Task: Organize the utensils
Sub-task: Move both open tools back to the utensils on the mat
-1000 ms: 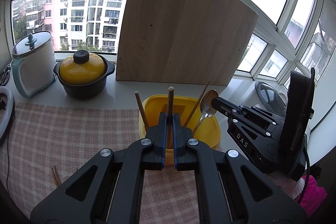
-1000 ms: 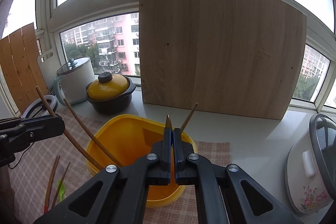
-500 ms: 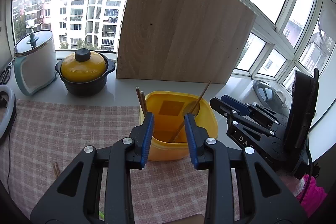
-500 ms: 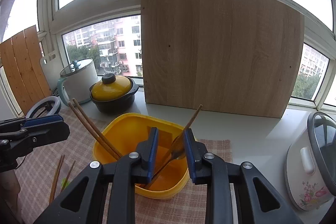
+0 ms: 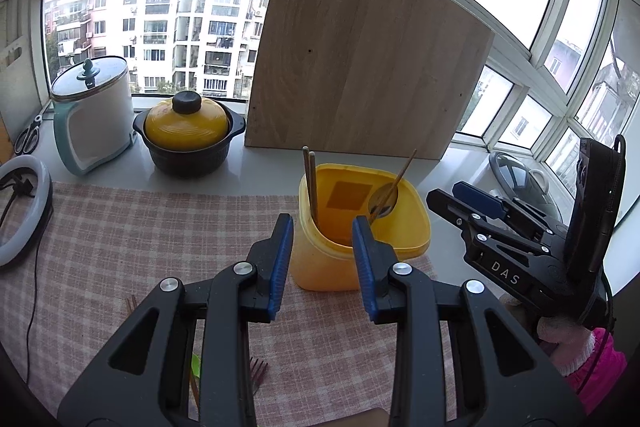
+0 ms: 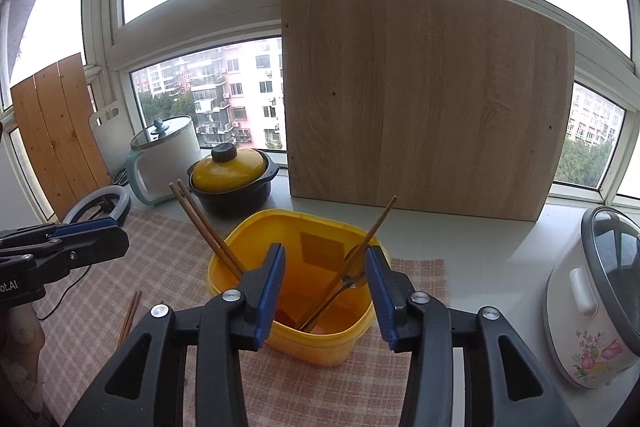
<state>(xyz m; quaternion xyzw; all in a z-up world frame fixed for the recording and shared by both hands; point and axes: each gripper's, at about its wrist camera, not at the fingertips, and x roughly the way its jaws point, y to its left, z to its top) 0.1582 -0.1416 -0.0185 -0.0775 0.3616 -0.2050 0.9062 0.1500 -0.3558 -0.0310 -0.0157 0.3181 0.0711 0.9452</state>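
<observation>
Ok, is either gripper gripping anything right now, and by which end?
Nothing is held. The left gripper and right gripper are both open and empty; the chopsticks and spoon stand loose in the yellow container.

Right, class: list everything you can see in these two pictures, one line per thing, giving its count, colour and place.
yellow tub: 1, yellow, on the checked cloth, centre
chopsticks in tub: 2, brown, leaning at its left side
single chopstick: 1, brown, leaning at its right side
spoon: 1, metal, in tub beside that chopstick
loose chopsticks: a pair, brown, on cloth left of tub
fork: 1, reddish, on cloth, near edge
checked cloth: 1, pink and white, on counter
casserole pot: 1, black with yellow lid, by window
electric pot: 1, white and teal, left of casserole
wooden board: 1, light wood, against window
rice cooker: 1, white, floral, far right
ring light: 1, white, far left
left gripper: 1, black, blue pads, open
right gripper: 1, black, blue pads, open
</observation>
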